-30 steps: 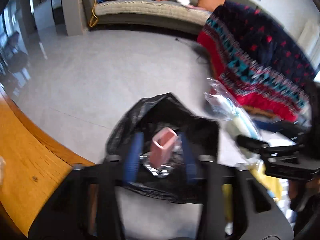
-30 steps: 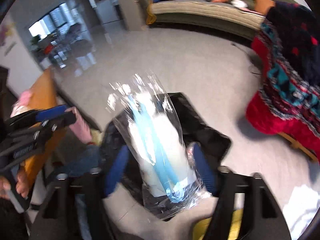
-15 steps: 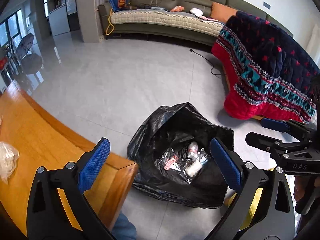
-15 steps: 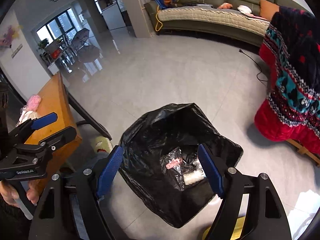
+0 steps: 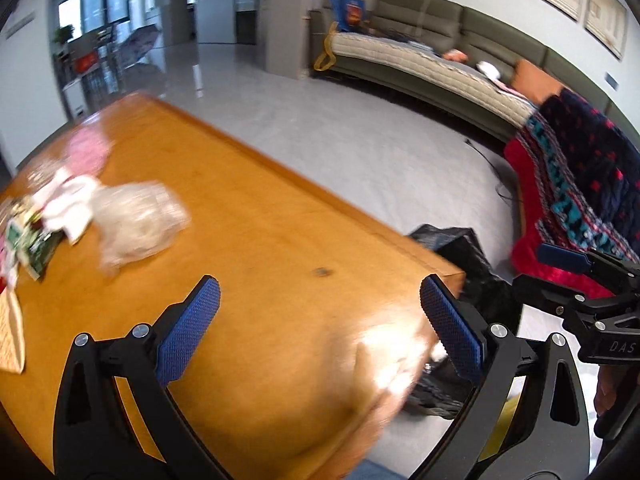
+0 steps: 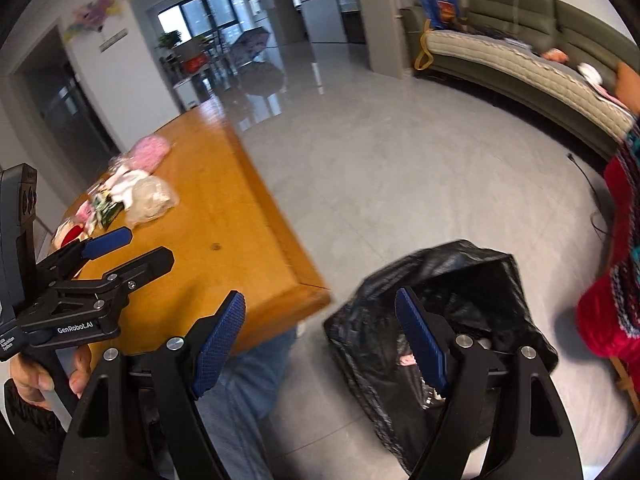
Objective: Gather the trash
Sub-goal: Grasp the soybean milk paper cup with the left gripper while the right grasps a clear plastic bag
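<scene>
Grey floor tiles ran back to a sofa [image 6: 520,52] at the upper right of both views. My left gripper [image 5: 320,332] hung over the table [image 5: 256,248], its jaws spread wide and empty; its reading showed them opening within the past second. Trash [image 5: 132,224] lay blurred at the table's left edge, in the frame's middle left. My right gripper [image 6: 320,344] stood well open, holding nothing, above the bag [image 6: 480,292] on the floor at lower right.
</scene>
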Tool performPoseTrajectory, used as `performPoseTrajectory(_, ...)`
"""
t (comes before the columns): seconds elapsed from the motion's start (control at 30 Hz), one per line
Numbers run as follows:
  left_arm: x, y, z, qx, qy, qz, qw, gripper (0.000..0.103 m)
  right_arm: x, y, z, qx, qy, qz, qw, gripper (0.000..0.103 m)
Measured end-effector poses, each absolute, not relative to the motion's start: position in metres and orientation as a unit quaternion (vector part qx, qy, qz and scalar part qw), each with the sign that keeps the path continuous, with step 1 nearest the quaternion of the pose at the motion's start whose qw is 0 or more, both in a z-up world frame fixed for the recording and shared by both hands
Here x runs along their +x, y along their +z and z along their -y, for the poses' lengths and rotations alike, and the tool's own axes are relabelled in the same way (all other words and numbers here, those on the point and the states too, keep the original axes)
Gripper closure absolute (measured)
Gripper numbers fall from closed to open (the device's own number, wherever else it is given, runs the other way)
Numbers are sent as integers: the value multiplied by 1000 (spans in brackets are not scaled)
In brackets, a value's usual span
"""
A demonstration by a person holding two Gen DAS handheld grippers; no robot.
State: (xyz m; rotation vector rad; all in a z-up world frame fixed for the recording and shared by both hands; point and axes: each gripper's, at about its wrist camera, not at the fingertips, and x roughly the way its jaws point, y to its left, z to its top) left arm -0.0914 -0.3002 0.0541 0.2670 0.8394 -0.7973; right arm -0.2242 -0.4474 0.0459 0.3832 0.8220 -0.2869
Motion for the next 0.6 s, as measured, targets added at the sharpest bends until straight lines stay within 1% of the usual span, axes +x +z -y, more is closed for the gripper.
performPoseTrajectory(0.2,-60,56,228,94,-283,-404,865,6,-180,44,405,163,-81,-411,893,25)
performPoseTrajectory(0.43,-17,53,133,29,-181,-424,887,6,-131,42,360,134,-18,-430,893,25)
performPoseTrajectory(0.6,-2,57,88,22,-126,-418,899,6,-87,49,332,112,27,-433,894,24)
